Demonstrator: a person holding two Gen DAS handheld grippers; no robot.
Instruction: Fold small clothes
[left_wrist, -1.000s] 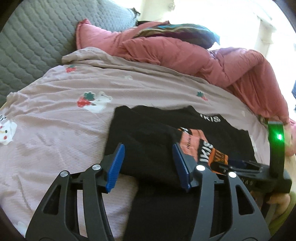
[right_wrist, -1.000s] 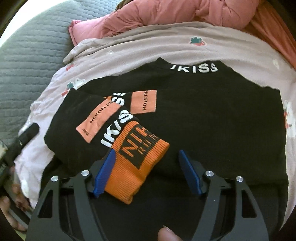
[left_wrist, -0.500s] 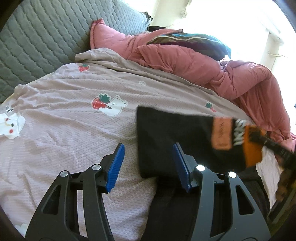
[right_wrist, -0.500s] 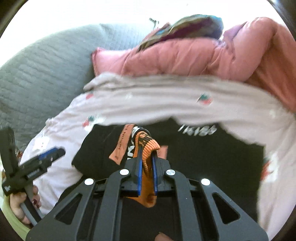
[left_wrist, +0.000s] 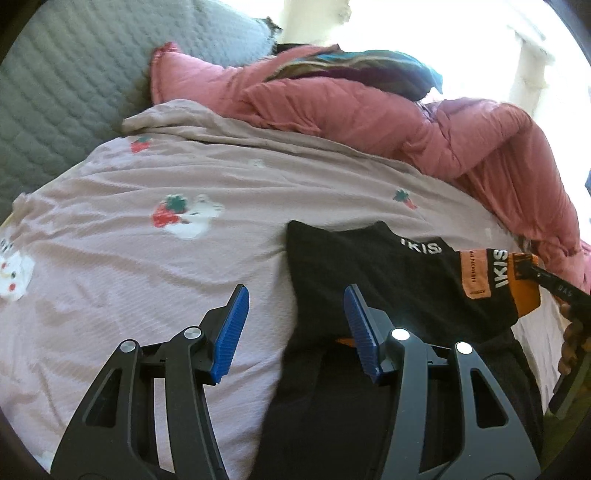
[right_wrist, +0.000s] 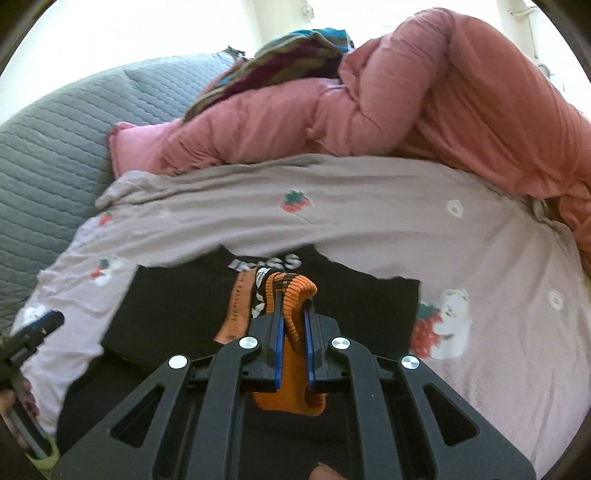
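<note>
Sweater (right_wrist: 177, 317) cuff (right_wrist: 291, 310) clamped in right gripper (right_wrist: 293, 332); left gripper (left_wrist: 295, 328) released, apparently above sheet (left_wrist: 147, 266).

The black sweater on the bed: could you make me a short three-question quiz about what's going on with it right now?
1. True or false: the right gripper is shut on the orange cuff of the black sweater.
2. What is between the open fingers of the left gripper? A) the pink quilt B) nothing C) the cuff
3. Fill in: the sweater lies on a bedsheet printed with ____.

Key:
1. True; the pads pinch the ribbed cuff.
2. B; only the sheet and the sweater's edge lie beyond them.
3. Strawberries.
</note>
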